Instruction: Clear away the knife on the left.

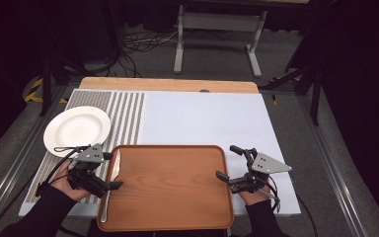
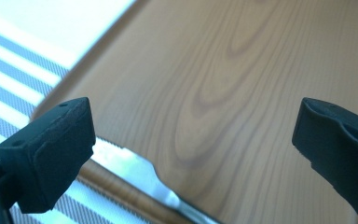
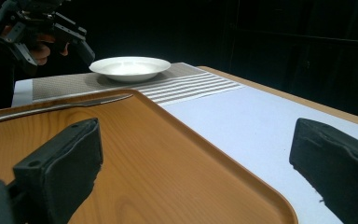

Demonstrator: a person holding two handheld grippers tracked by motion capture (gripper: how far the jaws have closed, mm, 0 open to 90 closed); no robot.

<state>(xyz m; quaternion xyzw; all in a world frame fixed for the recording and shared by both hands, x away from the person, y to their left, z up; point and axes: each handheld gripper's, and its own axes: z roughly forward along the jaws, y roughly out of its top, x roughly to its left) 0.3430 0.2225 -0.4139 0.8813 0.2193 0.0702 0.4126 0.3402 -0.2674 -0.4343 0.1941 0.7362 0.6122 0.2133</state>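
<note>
A: L gripper state?

B: Jaws wide apart, nothing betw them. In the left gripper view they straddle the left rim of the rectangular brown wooden tray; the slim silver table knife runs just past the near-left pad, its serrated edge partly hidden by that pad, handle cut off at frame bottom.

A: Knife on the tray?

B: Lies along the tray's left rim in high view. Whether it's fully inside the lip, can't tell.

A: R gripper?

B: Also spread open, empty, over the tray's right edge. Tray corner sits betw its jaws in the right gripper view, pale blue table mat beyond.

A: Anything else?

B: Round white ceramic plate on the grey striped placemat, beyond the L fingertips, apart from the tray. L hand mostly hidden under the gripper body.
</note>
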